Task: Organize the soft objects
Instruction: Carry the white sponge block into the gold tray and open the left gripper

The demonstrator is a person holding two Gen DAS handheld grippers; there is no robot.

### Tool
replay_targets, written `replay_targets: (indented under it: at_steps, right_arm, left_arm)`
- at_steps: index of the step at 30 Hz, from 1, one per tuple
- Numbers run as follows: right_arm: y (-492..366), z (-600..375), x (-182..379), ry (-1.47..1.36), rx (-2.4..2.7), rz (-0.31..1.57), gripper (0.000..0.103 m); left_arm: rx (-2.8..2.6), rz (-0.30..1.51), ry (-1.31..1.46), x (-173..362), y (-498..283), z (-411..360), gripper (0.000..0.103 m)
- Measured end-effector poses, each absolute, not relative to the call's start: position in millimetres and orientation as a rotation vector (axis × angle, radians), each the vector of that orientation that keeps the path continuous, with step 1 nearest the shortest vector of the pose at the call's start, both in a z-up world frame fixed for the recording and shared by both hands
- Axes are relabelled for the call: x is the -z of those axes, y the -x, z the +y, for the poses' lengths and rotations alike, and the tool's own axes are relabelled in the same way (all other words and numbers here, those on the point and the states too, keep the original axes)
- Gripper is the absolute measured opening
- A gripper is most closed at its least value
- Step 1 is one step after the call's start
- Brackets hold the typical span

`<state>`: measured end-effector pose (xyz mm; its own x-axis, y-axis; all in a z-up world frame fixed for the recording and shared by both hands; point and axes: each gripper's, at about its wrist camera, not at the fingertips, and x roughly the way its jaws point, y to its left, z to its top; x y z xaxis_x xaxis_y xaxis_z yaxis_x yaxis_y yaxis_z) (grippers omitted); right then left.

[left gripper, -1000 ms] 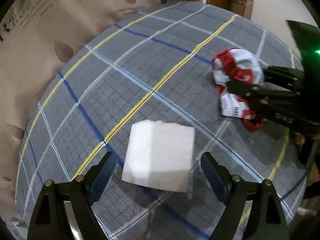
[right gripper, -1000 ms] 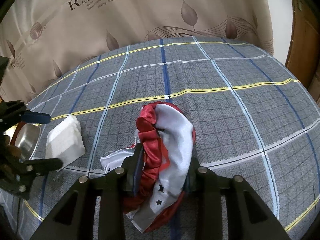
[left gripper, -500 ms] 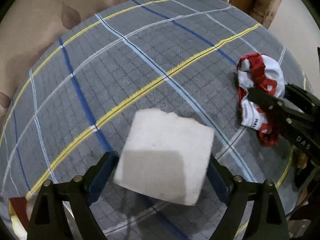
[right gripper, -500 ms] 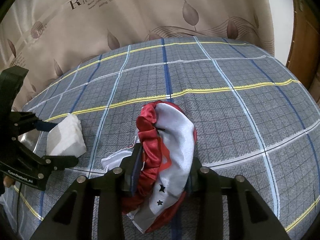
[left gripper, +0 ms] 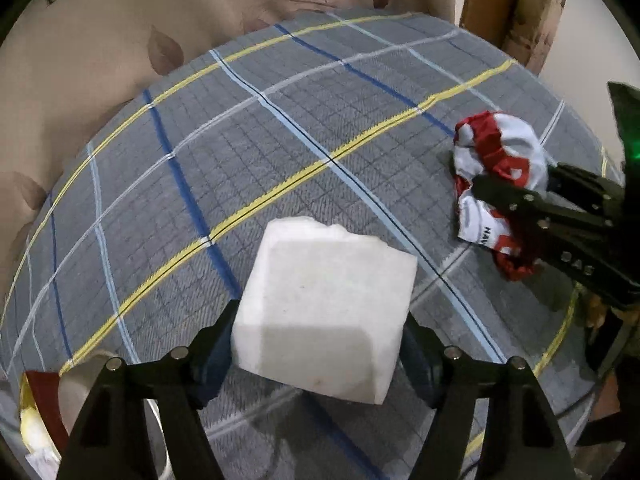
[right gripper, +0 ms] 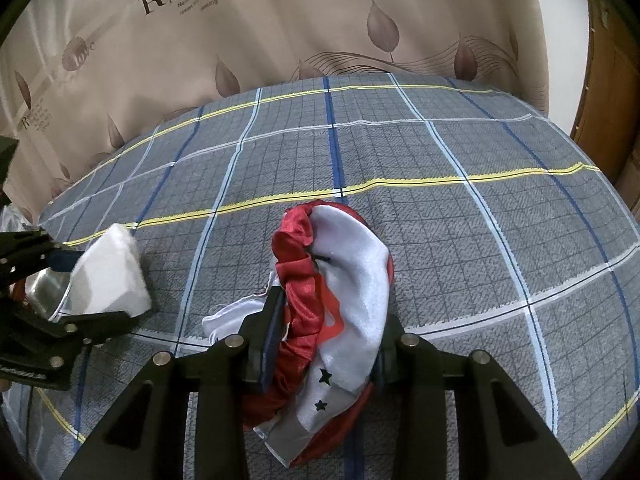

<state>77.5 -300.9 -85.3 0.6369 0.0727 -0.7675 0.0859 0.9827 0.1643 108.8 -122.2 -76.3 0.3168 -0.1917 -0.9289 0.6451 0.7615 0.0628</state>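
Note:
A white foam block (left gripper: 326, 308) sits between the fingers of my left gripper (left gripper: 320, 336), which is shut on it and holds it just above the plaid cloth. The block also shows in the right wrist view (right gripper: 108, 276) at the left. A crumpled red and white satin cloth (right gripper: 336, 300) with small stars is pinched in my right gripper (right gripper: 322, 350), which is shut on it. The same cloth shows in the left wrist view (left gripper: 496, 184) at the right, with the right gripper's dark fingers (left gripper: 552, 220) on it.
A grey plaid tablecloth (right gripper: 460, 216) with yellow, blue and white lines covers the surface. A beige leaf-print curtain (right gripper: 280, 28) hangs behind. A shiny metal bowl (right gripper: 44, 292) sits at the left edge, under the left gripper. A wooden door frame (left gripper: 512, 4) stands at the far right.
The left gripper's fingers have closed in on the white block and taken hold of it, and it sits slightly raised. The right gripper stays shut on the red and white cloth.

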Motion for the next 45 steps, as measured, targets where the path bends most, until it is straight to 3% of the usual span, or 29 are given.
replay_targets:
  at_steps: [12,28,38,45]
  right_arm:
    - [-78.5,-299.5,85.7,-0.167,0.017,0.886,0.036]
    - [-79.1,-297.0,85.7,-0.156,0.022,0.888,0.036]
    - [-79.0,-295.5,85.8,-0.138,0.030,0.890,0.036]
    - [-79.0,-295.2,85.9,-0.134,0.033,0.891,0.036]
  left_arm:
    - [0.506,1.101,-0.353,23.0,-79.7,-71.6,0.074]
    - [0.146,1.041,-0.223,-49.2,-64.9,101.8,0.074]
    - [-0.049,1.079,-0.127,-40.5,-82.2,206.6,0.075]
    - [-0.091,1.128,-0.036,-19.6,-111.1,237.2,0.077]
